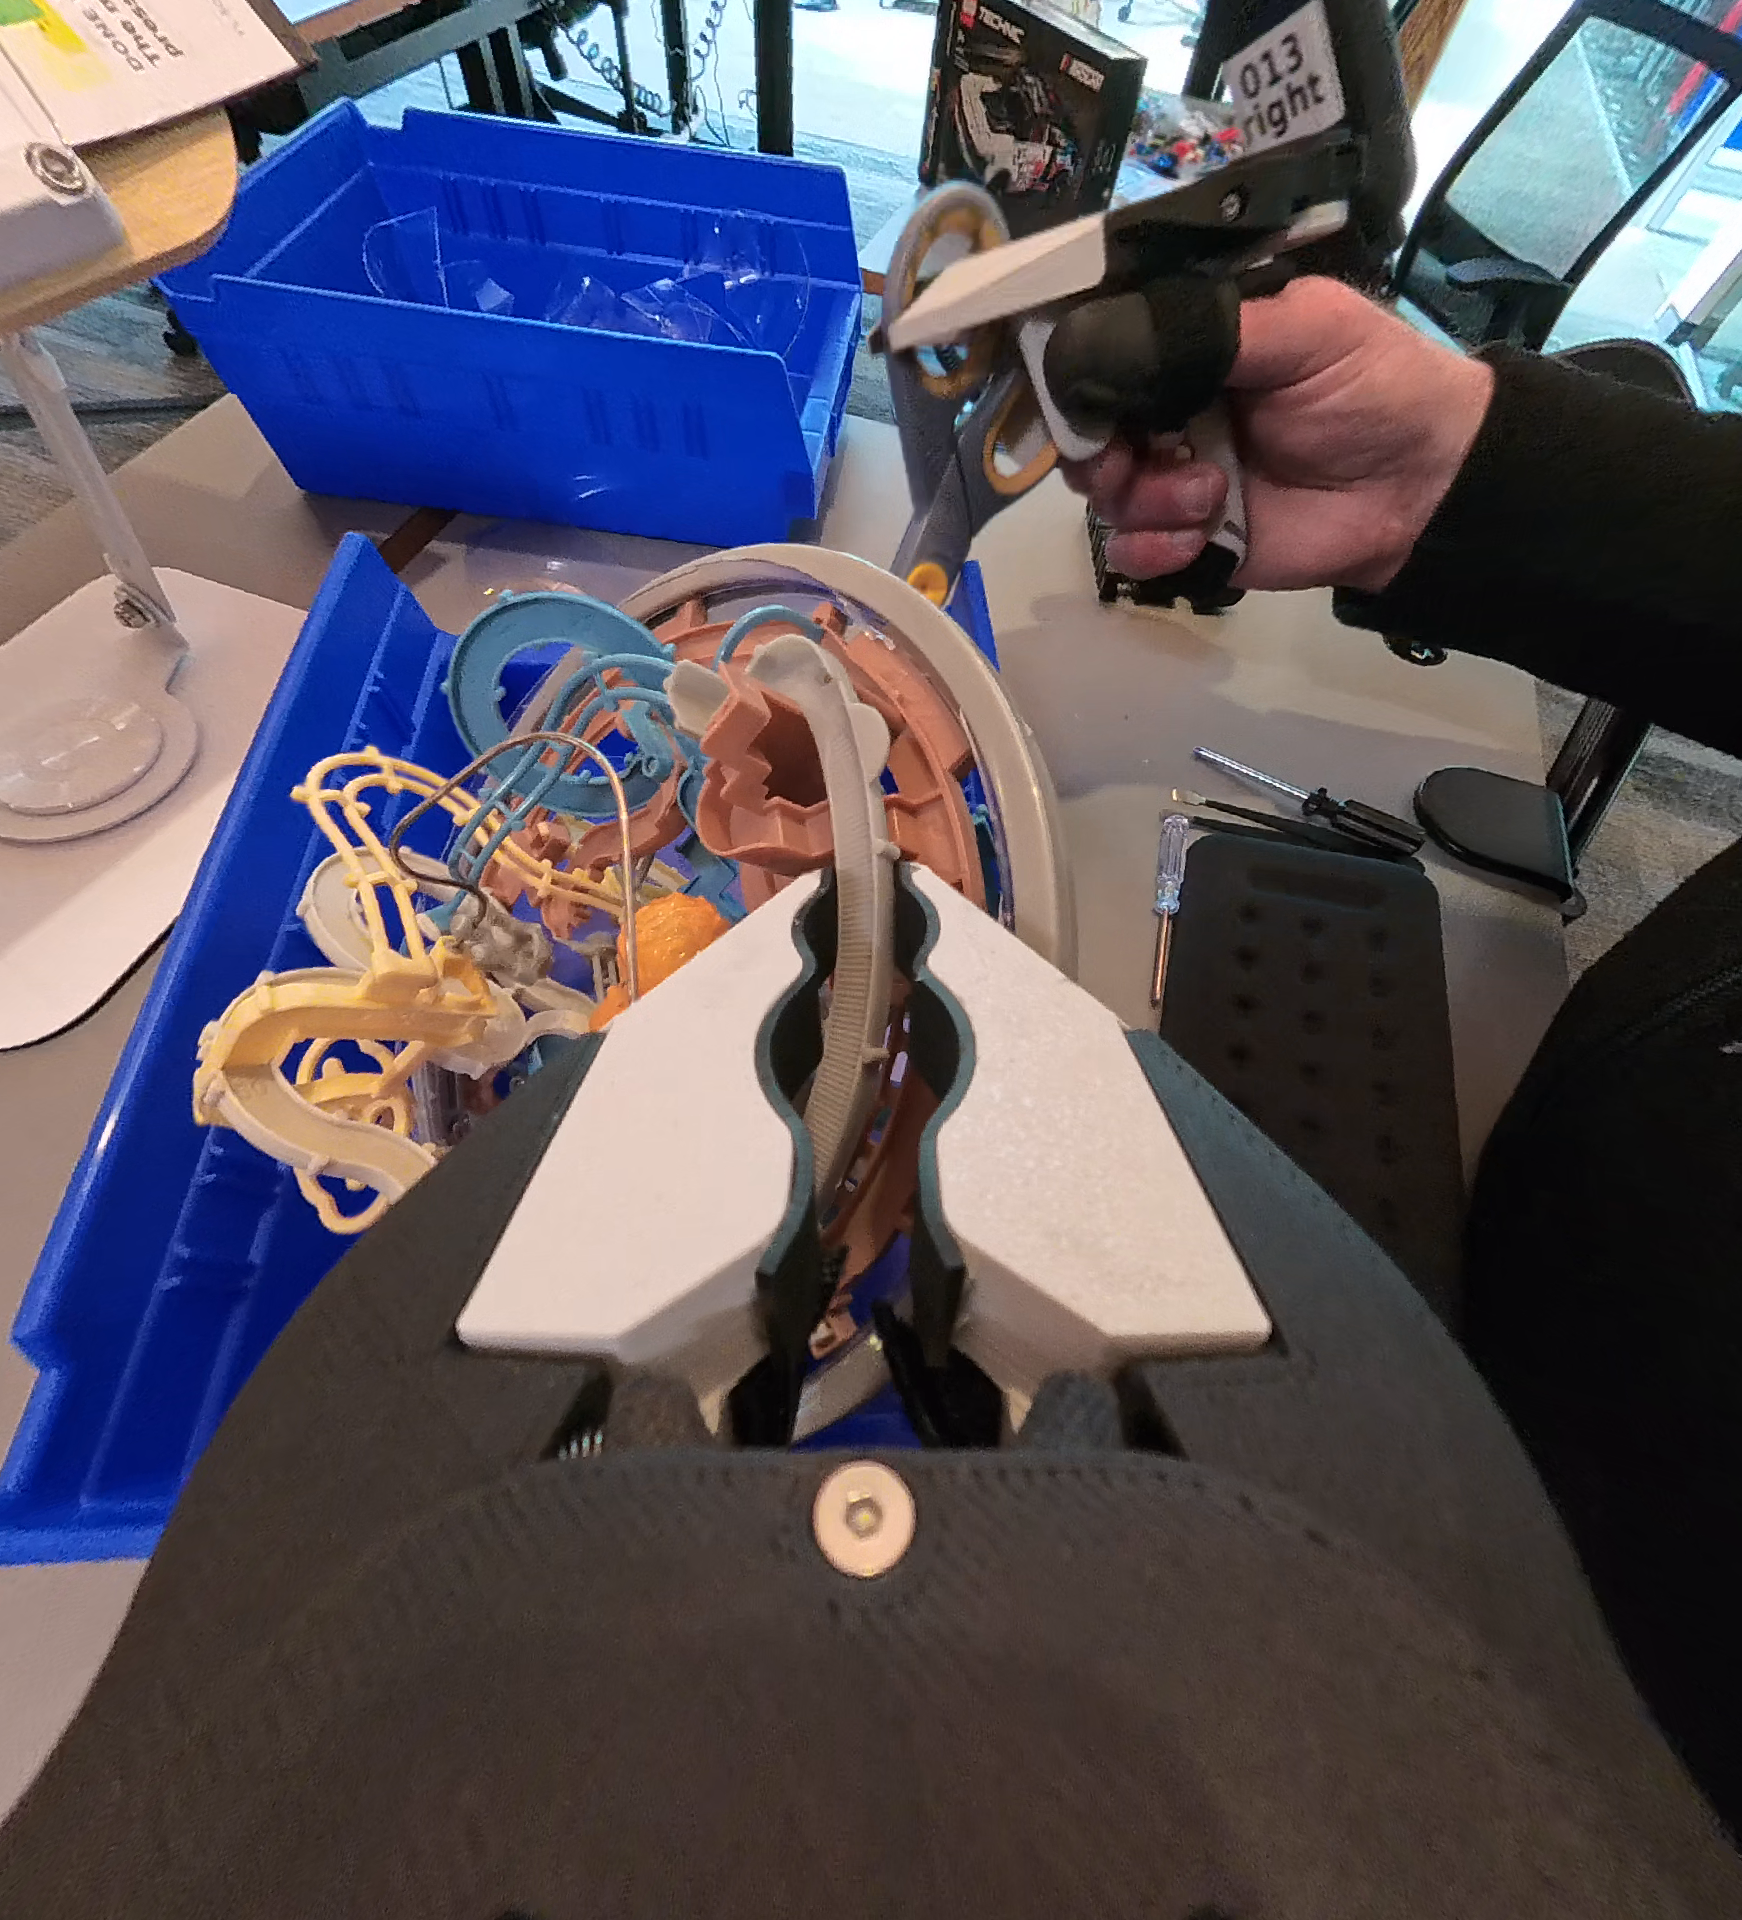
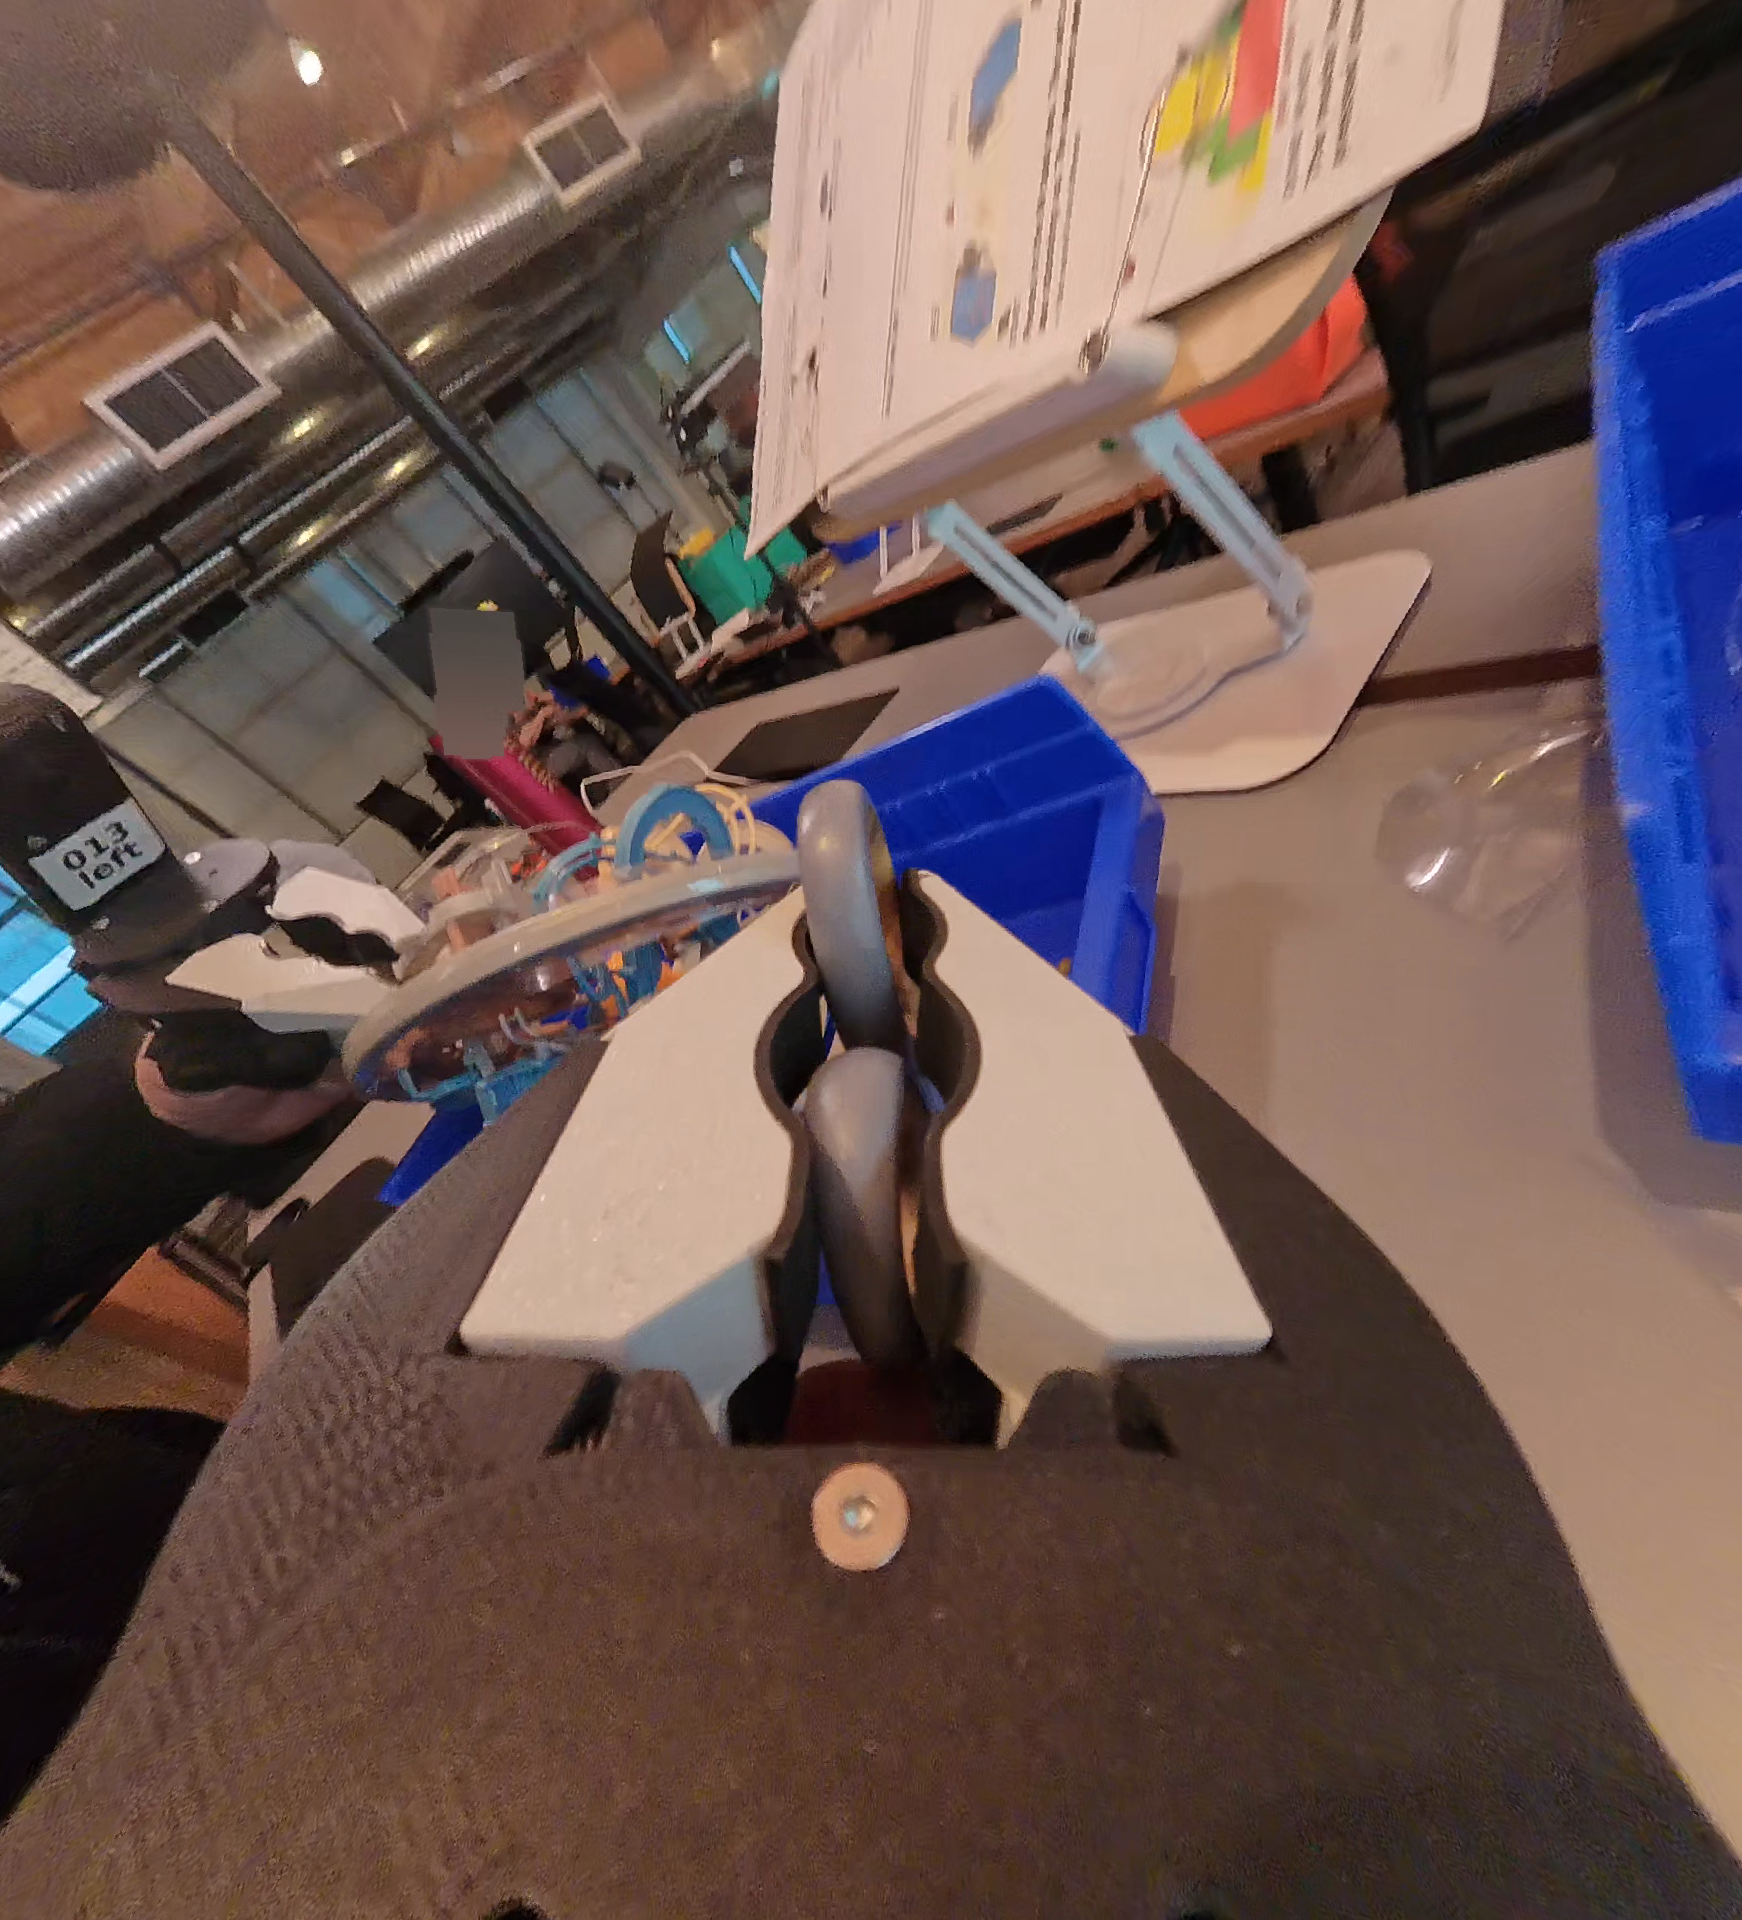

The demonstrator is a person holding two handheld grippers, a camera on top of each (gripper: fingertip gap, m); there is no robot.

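A round maze toy [image 1: 1012, 748] with a pale grey ring and blue, brown, cream and orange tracks is tilted over the near blue bin [image 1: 223, 1039]. My left gripper [image 1: 862, 883] is shut on a white ribbed strip [image 1: 862, 810] of the toy. It also shows in the right wrist view [image 2: 327, 935], gripping the toy [image 2: 555, 935] at its ring. My right gripper [image 2: 862, 894] is shut on the grey handle of a pair of scissors [image 2: 846, 935]. In the left wrist view the right gripper [image 1: 888, 322] holds the grey and yellow scissors [image 1: 950, 488] above the toy, tip down by its far rim.
A second blue bin [image 1: 534, 416] with clear plastic shells [image 1: 586, 281] stands behind. A document stand [image 1: 67, 727] is at the left. Screwdrivers [image 1: 1303, 800] and a black pad [image 1: 1303, 1018] lie at the right. A boxed set [image 1: 1033, 104] stands far back. A clear shell [image 2: 1490, 821] lies on the table.
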